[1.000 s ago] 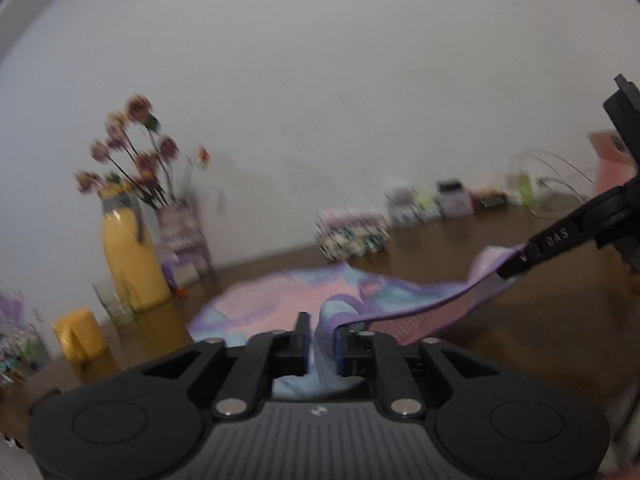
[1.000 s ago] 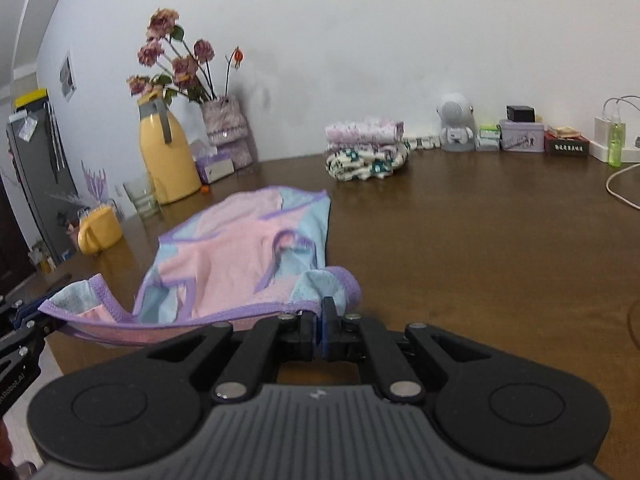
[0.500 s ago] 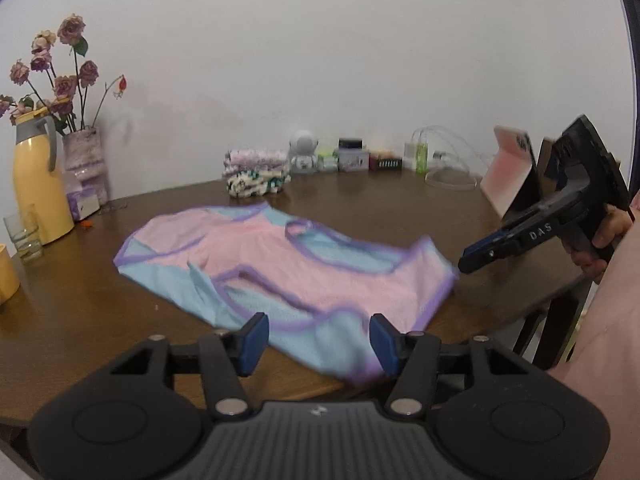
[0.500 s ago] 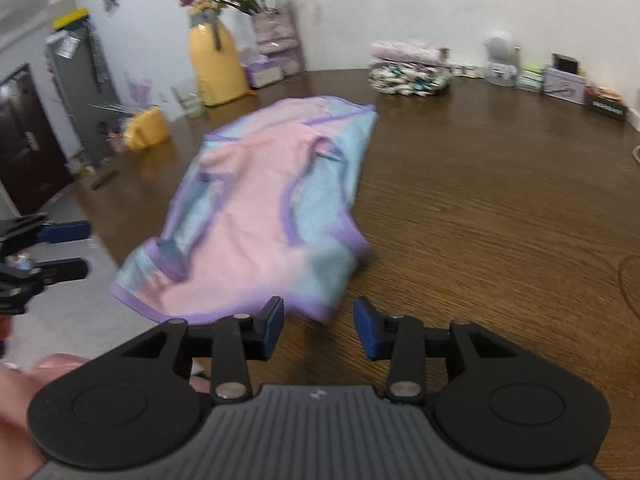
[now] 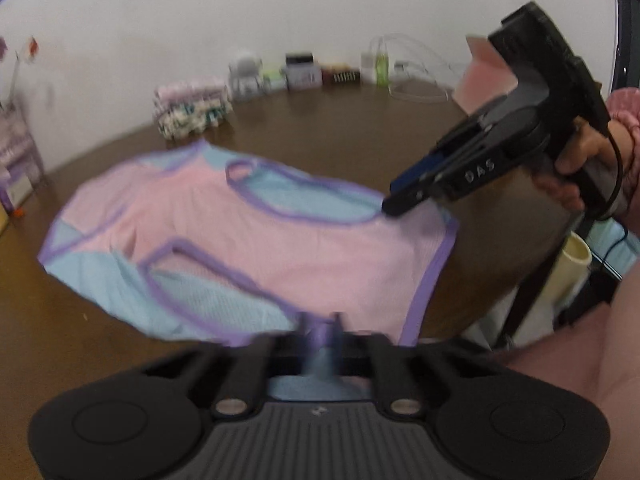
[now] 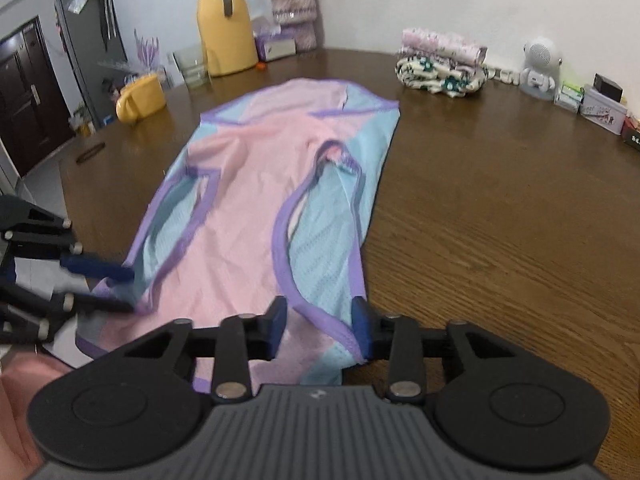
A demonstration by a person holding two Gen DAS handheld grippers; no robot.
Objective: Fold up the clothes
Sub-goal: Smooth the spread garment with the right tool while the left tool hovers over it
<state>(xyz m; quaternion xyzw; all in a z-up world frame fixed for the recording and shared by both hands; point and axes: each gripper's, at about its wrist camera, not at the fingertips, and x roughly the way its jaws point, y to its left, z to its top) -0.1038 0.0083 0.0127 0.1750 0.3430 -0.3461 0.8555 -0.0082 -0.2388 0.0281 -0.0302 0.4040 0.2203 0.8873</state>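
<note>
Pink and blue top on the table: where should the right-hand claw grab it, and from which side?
Take the purple-trimmed near corner of the top, coming in from the table edge nearest the person. The cloth lies flat elsewhere, but this edge seems to overhang, so the open right gripper can straddle it.

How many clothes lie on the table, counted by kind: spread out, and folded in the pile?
Spread out: 1, the pink and blue top
Folded: 2, the pink floral piece and the green-patterned piece
Total: 3
</note>
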